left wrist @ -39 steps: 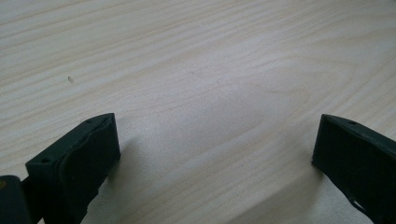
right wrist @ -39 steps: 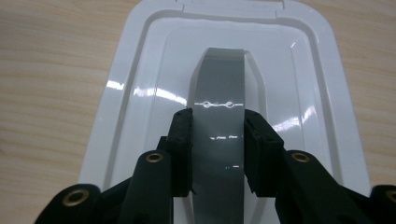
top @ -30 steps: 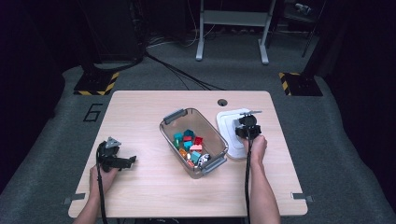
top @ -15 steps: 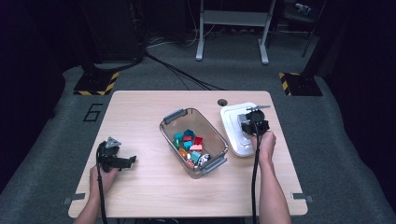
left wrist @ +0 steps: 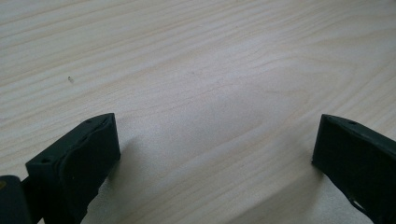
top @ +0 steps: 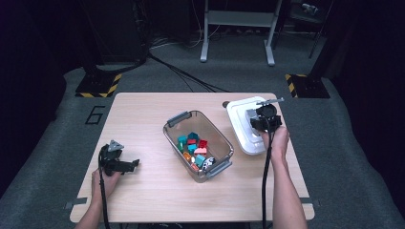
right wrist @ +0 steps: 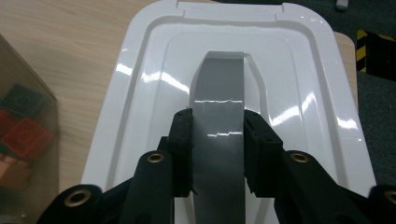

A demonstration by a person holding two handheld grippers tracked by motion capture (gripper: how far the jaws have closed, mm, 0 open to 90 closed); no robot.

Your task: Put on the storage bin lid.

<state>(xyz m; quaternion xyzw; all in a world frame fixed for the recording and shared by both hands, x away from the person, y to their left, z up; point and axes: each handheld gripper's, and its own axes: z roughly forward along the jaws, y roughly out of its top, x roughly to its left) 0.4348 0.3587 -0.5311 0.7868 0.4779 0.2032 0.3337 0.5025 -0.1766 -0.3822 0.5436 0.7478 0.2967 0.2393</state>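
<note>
We saw the right gripper [right wrist: 217, 149] clamped on the grey handle [right wrist: 219, 93] of the white lid [right wrist: 140, 93], jaws pressed against both sides of the handle, in the right gripper view. In the high view the lid [top: 241, 126] sat right of centre, near the table's [top: 143, 109] right edge, with the right gripper [top: 265, 120] on top of it and the right hand [top: 276, 140] just below. The clear bin [top: 210, 126] of coloured blocks [top: 193, 145] stood in the frame centre, just left of the lid, uncovered. The left gripper [top: 125, 164] rested at lower left, well apart from the bin; in the left gripper view [left wrist: 212, 154] its jaws stood wide apart over bare wood, holding nothing.
</note>
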